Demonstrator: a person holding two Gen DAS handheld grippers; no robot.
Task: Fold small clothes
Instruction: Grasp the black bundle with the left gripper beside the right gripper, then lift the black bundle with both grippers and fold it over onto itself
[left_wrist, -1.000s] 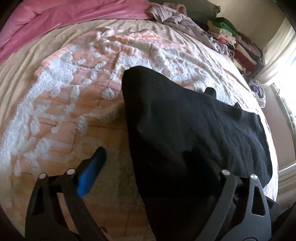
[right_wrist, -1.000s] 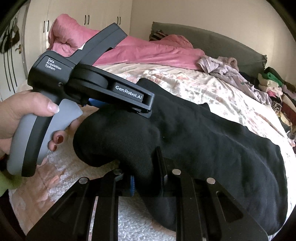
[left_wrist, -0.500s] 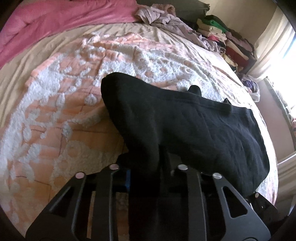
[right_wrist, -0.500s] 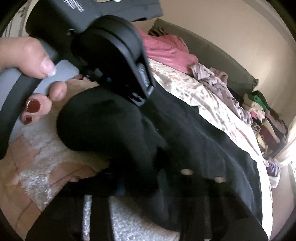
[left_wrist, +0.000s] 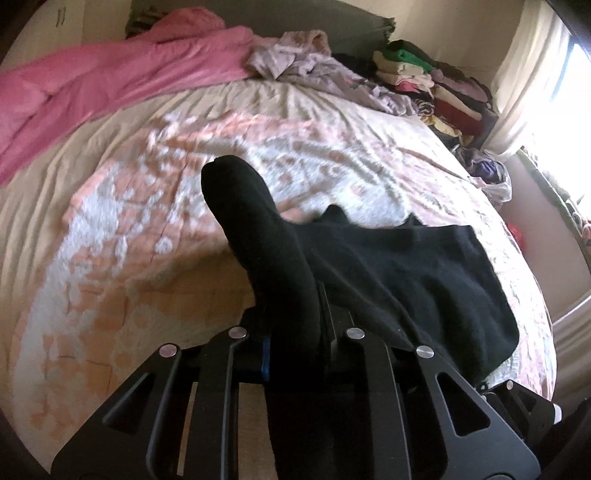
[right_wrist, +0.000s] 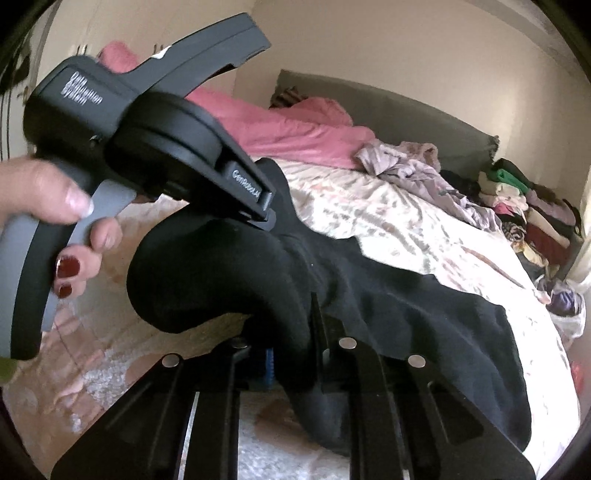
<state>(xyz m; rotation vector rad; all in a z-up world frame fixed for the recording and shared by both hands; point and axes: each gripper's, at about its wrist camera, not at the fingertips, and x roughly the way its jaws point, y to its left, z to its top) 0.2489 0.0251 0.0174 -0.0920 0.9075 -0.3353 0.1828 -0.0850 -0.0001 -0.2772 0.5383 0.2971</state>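
Left wrist view: the left hand-held gripper (left_wrist: 291, 332) is clamped on the black garment (left_wrist: 406, 280), which spreads toward 2 o'clock over the bed (left_wrist: 110, 258). The right hand-held gripper (right_wrist: 291, 354) pinches it too.

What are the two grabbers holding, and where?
Both pinch the black garment along its near edge: the left gripper and the right gripper.

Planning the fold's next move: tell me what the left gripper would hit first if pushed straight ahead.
The left gripper, shut on the black knit garment, would likely push that raised fabric first, then the pink-and-white textured bedspread beyond it; depth is unclear.
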